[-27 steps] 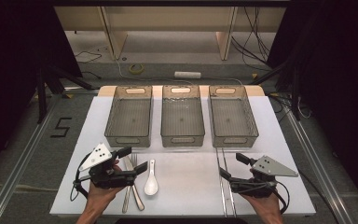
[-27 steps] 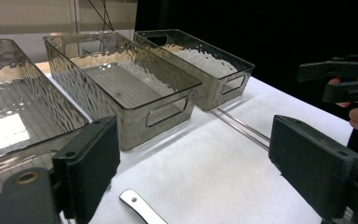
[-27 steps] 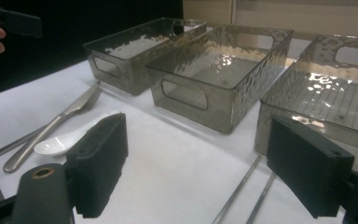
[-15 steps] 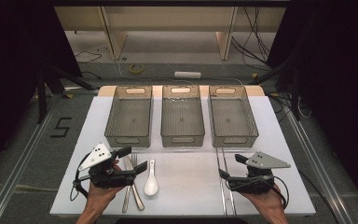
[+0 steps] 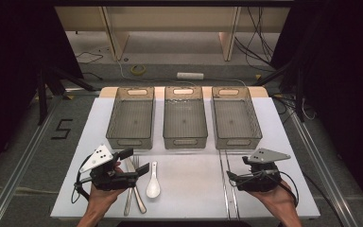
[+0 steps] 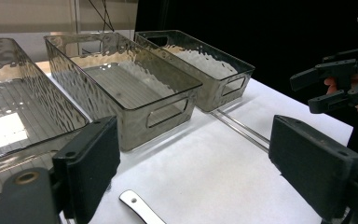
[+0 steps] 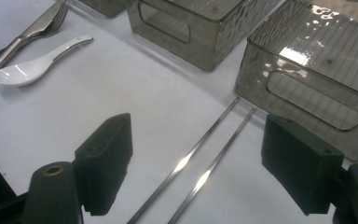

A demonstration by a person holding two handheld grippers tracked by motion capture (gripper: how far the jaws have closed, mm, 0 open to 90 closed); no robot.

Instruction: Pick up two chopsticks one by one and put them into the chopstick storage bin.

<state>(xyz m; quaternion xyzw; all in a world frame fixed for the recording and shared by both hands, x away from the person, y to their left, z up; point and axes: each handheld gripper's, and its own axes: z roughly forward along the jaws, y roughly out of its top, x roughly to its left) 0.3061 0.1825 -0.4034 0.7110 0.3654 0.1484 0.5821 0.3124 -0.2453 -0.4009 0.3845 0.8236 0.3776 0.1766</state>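
Hovering right gripper (image 7: 193, 163), jaws wide, empty | chopsticks (image 7: 200, 161): two thin shiny steel rods, parallel | left gripper (image 5: 131, 163) agape, empty

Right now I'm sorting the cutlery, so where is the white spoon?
In the high view the white spoon lies on the table's near left part, just right of the fork, beside the left gripper and in front of the middle bin.

Black numeral "5" (image 5: 62, 128) marked on grey floor (image 5: 23, 142) left of table.
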